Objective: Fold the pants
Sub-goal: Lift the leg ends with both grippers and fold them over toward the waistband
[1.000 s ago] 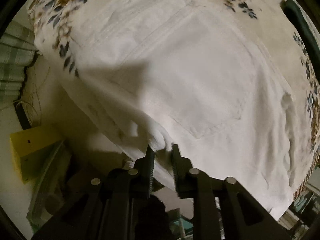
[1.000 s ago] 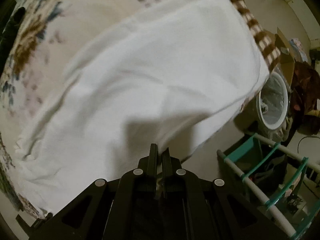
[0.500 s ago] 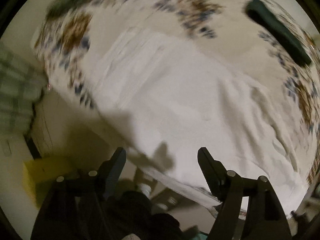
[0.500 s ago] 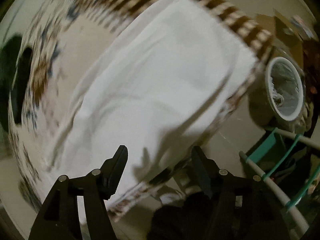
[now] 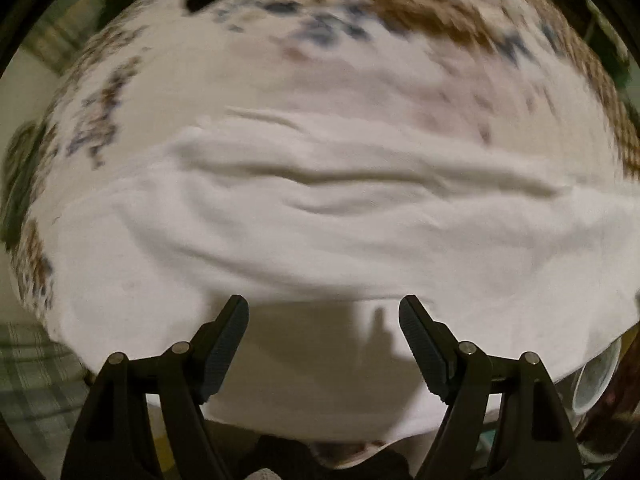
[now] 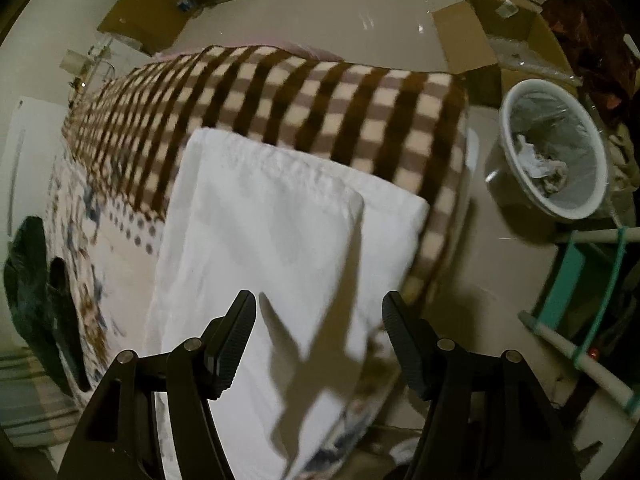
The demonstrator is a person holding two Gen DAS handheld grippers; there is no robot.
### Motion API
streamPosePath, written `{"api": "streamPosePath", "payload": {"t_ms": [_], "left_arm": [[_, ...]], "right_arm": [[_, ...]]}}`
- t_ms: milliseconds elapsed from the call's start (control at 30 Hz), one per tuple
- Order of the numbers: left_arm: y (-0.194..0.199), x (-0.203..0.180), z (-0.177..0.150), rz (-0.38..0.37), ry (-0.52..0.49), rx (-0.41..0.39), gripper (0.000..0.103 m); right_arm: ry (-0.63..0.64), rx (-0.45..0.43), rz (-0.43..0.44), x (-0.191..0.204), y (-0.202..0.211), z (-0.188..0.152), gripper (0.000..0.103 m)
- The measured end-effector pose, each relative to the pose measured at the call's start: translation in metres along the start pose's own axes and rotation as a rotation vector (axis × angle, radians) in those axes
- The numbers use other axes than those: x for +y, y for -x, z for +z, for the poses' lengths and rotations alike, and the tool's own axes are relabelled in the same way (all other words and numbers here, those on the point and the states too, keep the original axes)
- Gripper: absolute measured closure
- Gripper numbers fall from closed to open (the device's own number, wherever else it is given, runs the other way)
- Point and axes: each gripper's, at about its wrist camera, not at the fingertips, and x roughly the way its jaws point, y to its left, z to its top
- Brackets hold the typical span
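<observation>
On the bed (image 6: pixel 400 92), the white pants (image 6: pixel 280 240) are laid flat over the floral sheet (image 5: pixel 200 72) and the checked blanket (image 6: pixel 304 96). Both the left tool (image 5: pixel 322 320) and the right tool (image 6: pixel 318 316) are held released above the fabric, nothing being gripped.

The left gripper (image 5: pixel 322 312) gapes wide above the rumpled white pants (image 5: pixel 320 232) on a floral bedspread (image 5: pixel 240 72)
</observation>
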Motion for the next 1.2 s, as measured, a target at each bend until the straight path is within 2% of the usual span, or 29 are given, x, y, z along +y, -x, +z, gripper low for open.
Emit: {"api": "streamPosePath", "payload": {"t_ms": [67,100,167,267,367,433,500,600,633,667,700,733,767,867,1033,1133,1200], "left_arm": [[-0.014,-0.008,0.0,0.0,-0.01,0.029,0.026],[-0.02,-0.01,-0.001,0.009,-0.016,0.043,0.026],[-0.028,-0.01,-0.002,0.016,-0.012,0.051,0.026],[-0.03,-0.006,-0.003,0.023,-0.002,0.052,0.022],[-0.033,-0.001,-0.003,0.026,0.007,0.065,0.018],[-0.036,0.003,-0.003,0.024,0.015,0.075,0.013],[-0.04,0.008,-0.004,0.026,0.022,0.081,0.002],[-0.05,0.023,-0.002,-0.007,0.048,0.098,0.0],[-0.052,0.027,-0.002,-0.025,0.062,0.107,0.0],[-0.054,0.032,-0.002,-0.039,0.074,0.115,0.0],[-0.057,0.037,-0.002,-0.057,0.088,0.125,0.0],[-0.059,0.041,-0.002,-0.076,0.099,0.133,0.0],[-0.062,0.046,-0.002,-0.094,0.109,0.14,0.0],[-0.068,0.062,0.001,-0.125,0.13,0.156,0.0],[-0.072,0.069,0.002,-0.12,0.141,0.164,0.0],[-0.075,0.053,0.003,-0.118,0.153,0.162,0.0],[-0.076,0.051,0.002,-0.123,0.166,0.164,0.0]], "right_arm": [[0.009,0.006,0.005,0.002,-0.008,0.002,0.053],[0.019,0.004,0.013,0.004,-0.012,0.002,0.057],[0.052,-0.012,0.007,0.008,-0.014,0.003,0.082],[0.121,-0.044,-0.012,0.019,-0.009,0.0,0.095],[0.165,-0.078,-0.039,0.025,0.004,-0.003,0.099],[0.162,-0.092,-0.058,0.021,0.013,0.0,0.099],[0.163,-0.08,-0.084,0.013,0.012,0.004,0.099],[0.181,-0.009,-0.121,0.001,-0.007,0.008,0.098],[0.179,0.006,-0.119,-0.001,-0.009,0.01,0.094],[0.173,0.017,-0.114,-0.003,-0.009,0.012,0.082],[0.16,0.02,-0.111,-0.008,-0.007,0.014,0.075],[0.135,0.016,-0.08,-0.014,-0.002,0.015,0.059],[0.096,0.006,-0.032,-0.022,0.003,0.016,0.048],[0.023,0.016,0.067,-0.045,0.005,0.017,0.04],[-0.047,0.038,0.174,-0.058,-0.023,0.025,0.04],[-0.026,-0.009,0.216,-0.05,-0.026,0.024,0.038],[-0.033,-0.02,0.316,-0.047,-0.025,0.022,0.04]]}}
